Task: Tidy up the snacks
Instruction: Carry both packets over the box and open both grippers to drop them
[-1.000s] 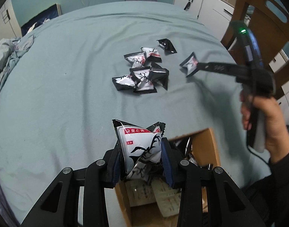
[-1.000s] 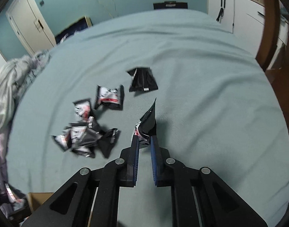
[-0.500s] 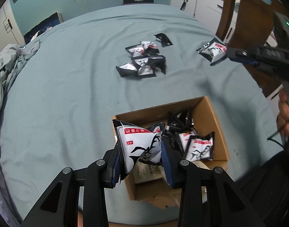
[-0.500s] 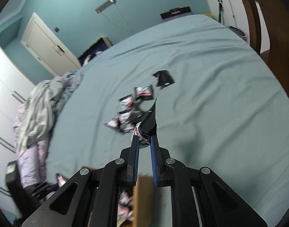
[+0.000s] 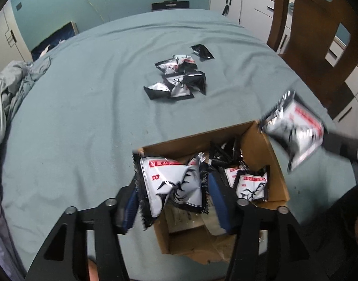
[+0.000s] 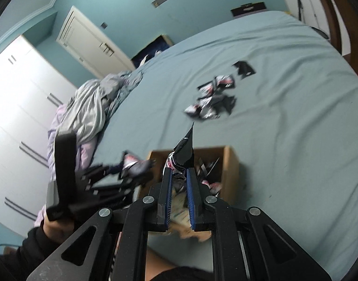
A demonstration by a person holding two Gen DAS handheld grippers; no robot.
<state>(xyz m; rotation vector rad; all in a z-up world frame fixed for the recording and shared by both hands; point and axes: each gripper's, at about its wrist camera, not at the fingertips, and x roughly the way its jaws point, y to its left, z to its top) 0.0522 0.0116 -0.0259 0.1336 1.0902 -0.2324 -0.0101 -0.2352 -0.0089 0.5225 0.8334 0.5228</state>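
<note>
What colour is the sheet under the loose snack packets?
Plain teal-blue sheet, clearest in the left wrist view.

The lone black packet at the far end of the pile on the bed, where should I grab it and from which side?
Take the black packet by its near crimped edge, coming down from above on the box side. It lies flat on the bedsheet, apart from the other snack packets, so its thin seam is the only part jaws can close over. That is a judgement from its pose; its underside is hidden.
</note>
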